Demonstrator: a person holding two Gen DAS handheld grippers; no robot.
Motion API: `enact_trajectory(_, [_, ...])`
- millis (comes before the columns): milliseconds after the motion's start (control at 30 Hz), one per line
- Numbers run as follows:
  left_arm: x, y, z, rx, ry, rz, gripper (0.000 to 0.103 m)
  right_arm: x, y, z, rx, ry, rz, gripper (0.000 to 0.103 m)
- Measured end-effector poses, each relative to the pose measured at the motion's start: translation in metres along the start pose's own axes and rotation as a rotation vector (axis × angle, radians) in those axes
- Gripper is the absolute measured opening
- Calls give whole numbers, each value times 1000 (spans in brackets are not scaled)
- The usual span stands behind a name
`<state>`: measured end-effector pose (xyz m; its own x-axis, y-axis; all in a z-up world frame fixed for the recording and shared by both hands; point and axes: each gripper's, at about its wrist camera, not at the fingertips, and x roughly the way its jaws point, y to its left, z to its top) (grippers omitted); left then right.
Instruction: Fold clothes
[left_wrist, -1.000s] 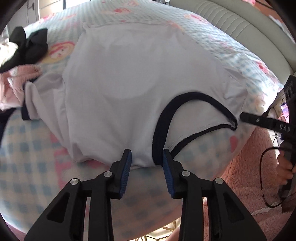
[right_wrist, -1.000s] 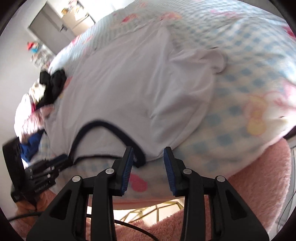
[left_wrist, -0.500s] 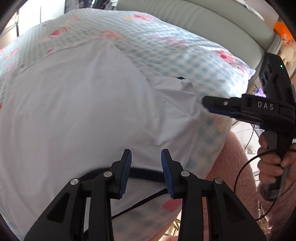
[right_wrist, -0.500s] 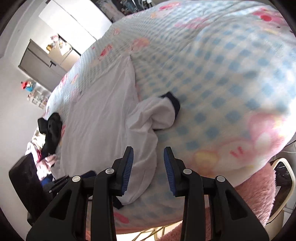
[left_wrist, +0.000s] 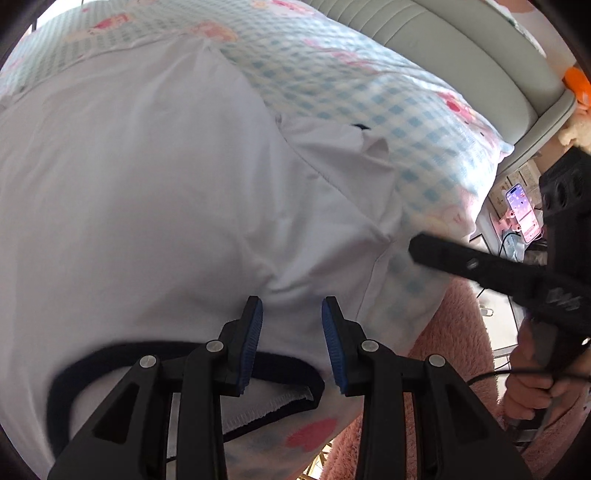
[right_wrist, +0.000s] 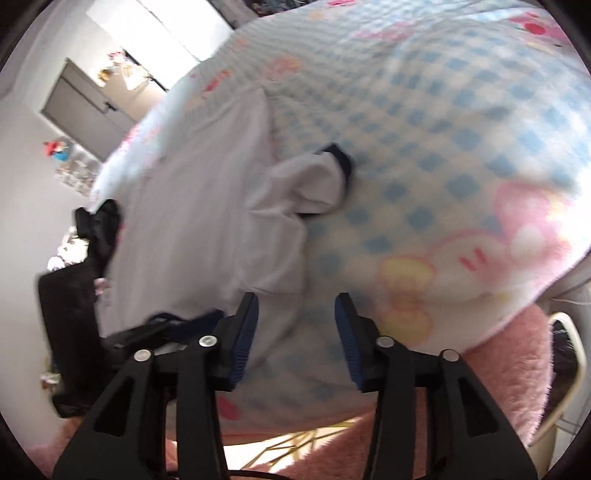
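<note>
Shirt (left_wrist: 147, 184), white with dark navy trim, spread flat across a bed covered by a blue-checked blanket (left_wrist: 388, 99) printed with pink cartoon figures. Collar (left_wrist: 177, 354), navy-edged, at the near edge of the bed, directly under the left gripper (left_wrist: 291, 317). Sleeve (right_wrist: 314, 177) on the shirt's right side, bunched and partly turned back on itself, its navy cuff showing at the outer end. Body of the shirt smooth and single-layered as far as both views show, with no side panel turned over the middle and no bottom hem brought up toward the collar. Left gripper: jaws parted, nothing between them, poised just above the cloth beside the collar. Right gripper (right_wrist: 295, 321): jaws likewise parted and empty, hovering near the shoulder seam at the shirt's right edge; seen also from the left wrist as a dark bar reaching in from the side. Other clothes (right_wrist: 99, 229), dark and pink, heaped at the far left of the bed. Progress, as a judgement: garment laid out and largely flattened; sleeve and side folds and the lengthwise fold appear outstanding, as does the heap.
</note>
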<state>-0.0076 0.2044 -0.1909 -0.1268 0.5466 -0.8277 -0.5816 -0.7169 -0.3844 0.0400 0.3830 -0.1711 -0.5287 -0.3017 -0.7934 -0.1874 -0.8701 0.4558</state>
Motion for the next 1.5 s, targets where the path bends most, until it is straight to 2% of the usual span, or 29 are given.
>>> enact_trajectory(67, [0,-7,-4,28,16,17,36,14,11,1,-60,64,-5,45])
enact_trajectory(133, [-2,-18,-9,83,41,73,36,30,23,3,-88,116,-42,45])
enact_trajectory(233, [-13,-23,-13,113,27,82,37,38,31,7,-94,85,-100,44])
enact_trajectory(333, [-28,-14,-12,59,-25,44,37,34,34,8,-110,53,-172,43])
enact_trajectory(400, [-34,-8,-9,35,-53,65,37,33,32,1,-146,58,-290,38])
enact_trajectory(467, [-39,-6,-3,36,-75,78,37,24,18,-8,-110,65,-301,38])
enact_trajectory(500, [-40,-5,1,34,-90,80,37,19,11,-12,-94,68,-311,36])
enact_trajectory(567, [-40,0,10,26,-109,55,37,9,-2,-16,-76,67,-351,21])
enact_trajectory(633, [-36,3,20,11,-107,15,37,-11,-11,-14,-23,34,-290,22])
enact_trajectory(700, [-33,-1,29,12,-106,-9,37,-27,-16,-9,7,-6,-230,33])
enact_trajectory(733, [-30,-3,34,20,-106,-20,37,-33,-16,-5,12,-27,-206,34])
enact_trajectory(800, [-24,-12,46,31,-111,-39,37,-34,-16,7,4,-48,-210,34])
enact_trajectory(867, [-17,-19,57,42,-113,-57,37,-35,-23,15,34,-32,-219,34])
enact_trajectory(900, [-11,-22,64,48,-97,-55,40,-35,-26,18,49,-27,-231,34])
enact_trajectory(967, [0,-34,77,84,-65,-15,52,-31,-13,21,41,-63,-274,34])
enact_trajectory(1033, [8,-46,87,118,-47,16,53,-29,-12,22,46,-72,-275,34])
enact_trajectory(1067, [8,-42,86,88,-50,-14,54,-29,-16,22,53,-68,-260,34])
enact_trajectory(1100, [8,-38,85,59,-52,-45,52,-30,-20,23,60,-64,-246,34])
enact_trajectory(1133, [8,-34,84,30,-54,-75,47,-30,-23,23,67,-60,-231,34])
enact_trajectory(1167, [8,-30,83,1,-56,-106,21,-31,-28,23,75,-57,-214,34])
enact_trajectory(1267, [7,-18,80,-86,-62,-197,9,-28,-40,17,89,-34,-172,34])
enact_trajectory(1400, [4,-2,75,-202,-74,-309,8,-4,-30,33,59,-18,-136,34])
enact_trajectory(1433, [-7,4,71,-223,-97,-289,8,0,-25,37,43,-26,-148,34])
enact_trajectory(1500, [-23,14,65,-219,-112,-229,8,8,-14,49,-5,-55,-248,44])
